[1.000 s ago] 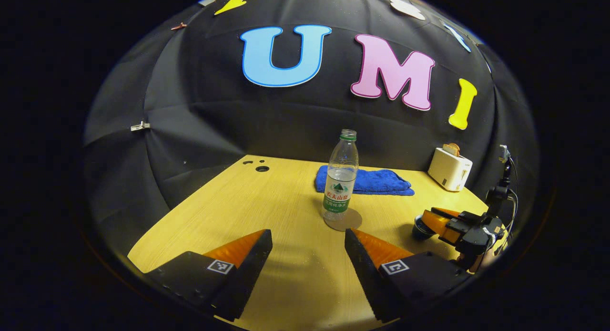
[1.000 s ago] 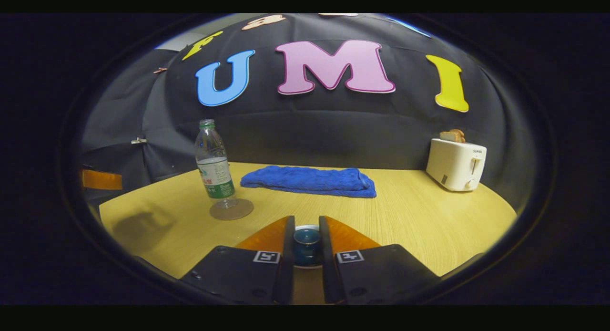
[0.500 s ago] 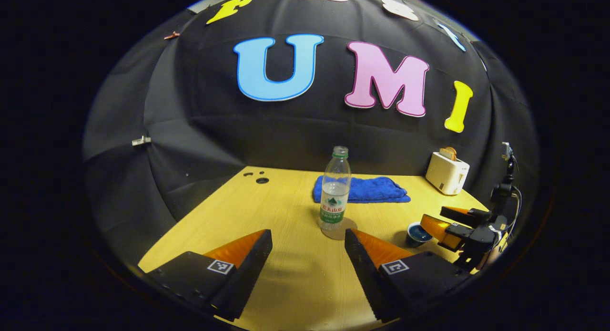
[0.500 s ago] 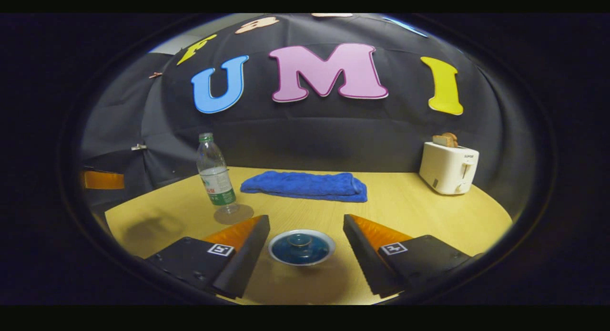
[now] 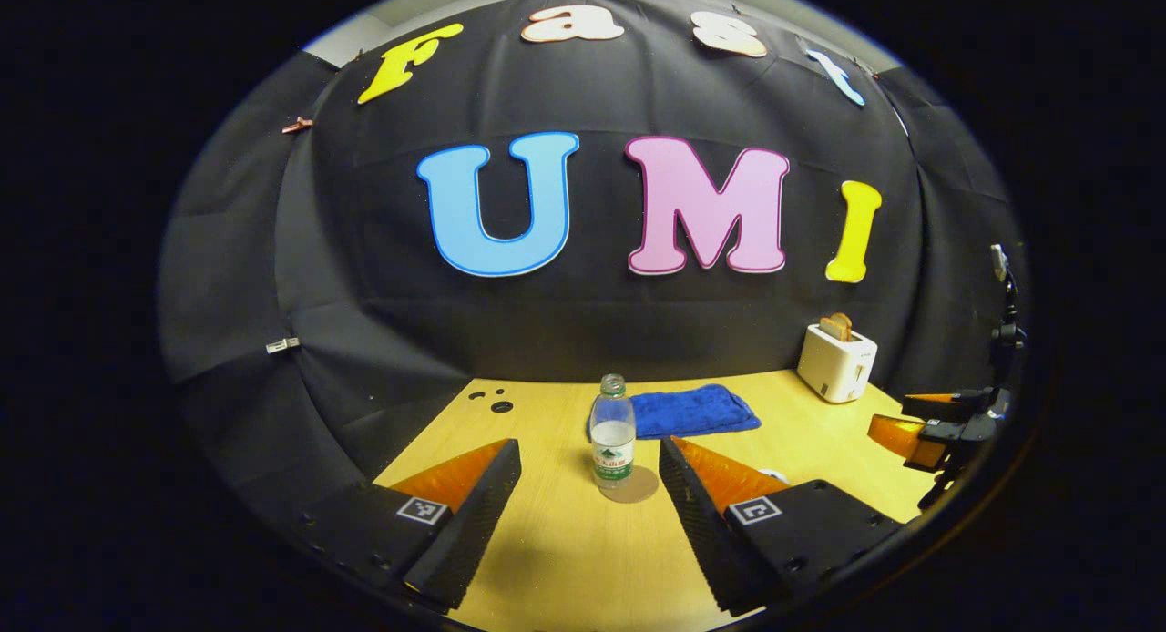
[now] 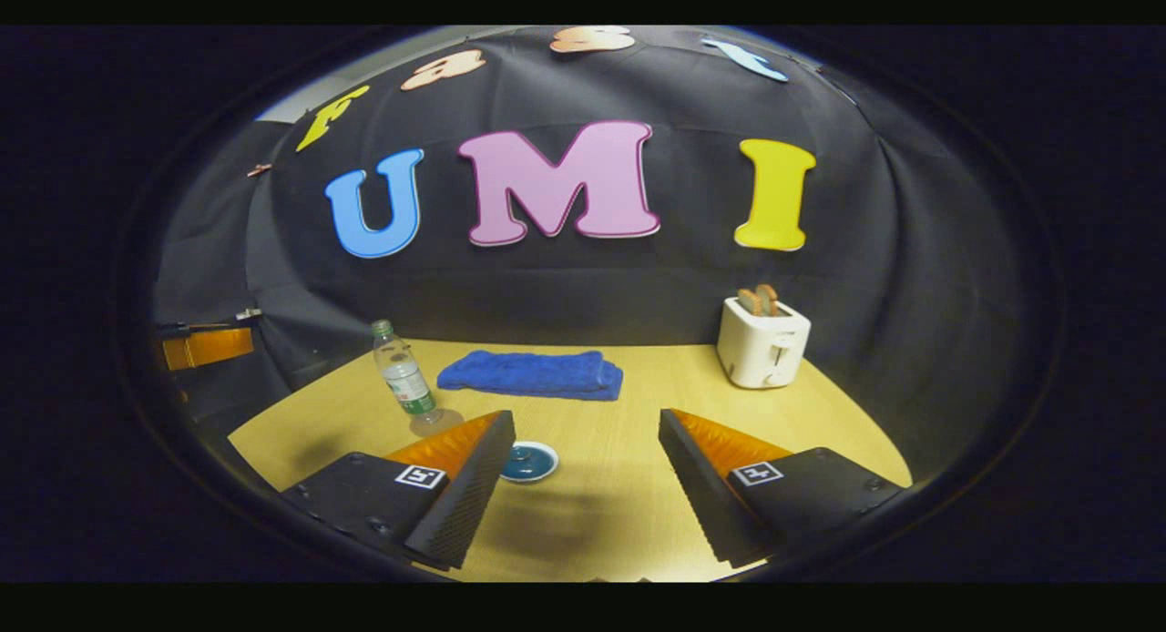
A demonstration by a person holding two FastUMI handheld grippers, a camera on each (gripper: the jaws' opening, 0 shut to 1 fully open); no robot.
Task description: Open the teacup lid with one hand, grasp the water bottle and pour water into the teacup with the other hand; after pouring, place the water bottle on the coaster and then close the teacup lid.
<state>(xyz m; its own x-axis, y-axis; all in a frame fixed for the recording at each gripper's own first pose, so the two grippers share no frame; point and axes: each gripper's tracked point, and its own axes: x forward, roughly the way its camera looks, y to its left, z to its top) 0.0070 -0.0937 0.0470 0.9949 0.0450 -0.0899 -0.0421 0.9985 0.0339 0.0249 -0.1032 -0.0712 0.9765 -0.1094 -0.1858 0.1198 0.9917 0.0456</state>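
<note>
Water bottle [image 5: 613, 439] stands on its coaster [image 5: 636, 484]; lidded teacup [image 6: 529, 461] sits on the worktop [image 6: 638, 432]; both jaws gape empty, task seemingly complete.

left gripper [image 5: 589, 486]: jaws wide apart, holding nothing, above table's near edge | right gripper [image 6: 583, 459]: same

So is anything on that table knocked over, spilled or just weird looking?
Nothing stands out. The water bottle stands upright on its coaster, uncapped, the lid sits on the teacup, the blue towel lies folded and the toaster holds its toast. No puddle shows on the table.
</note>
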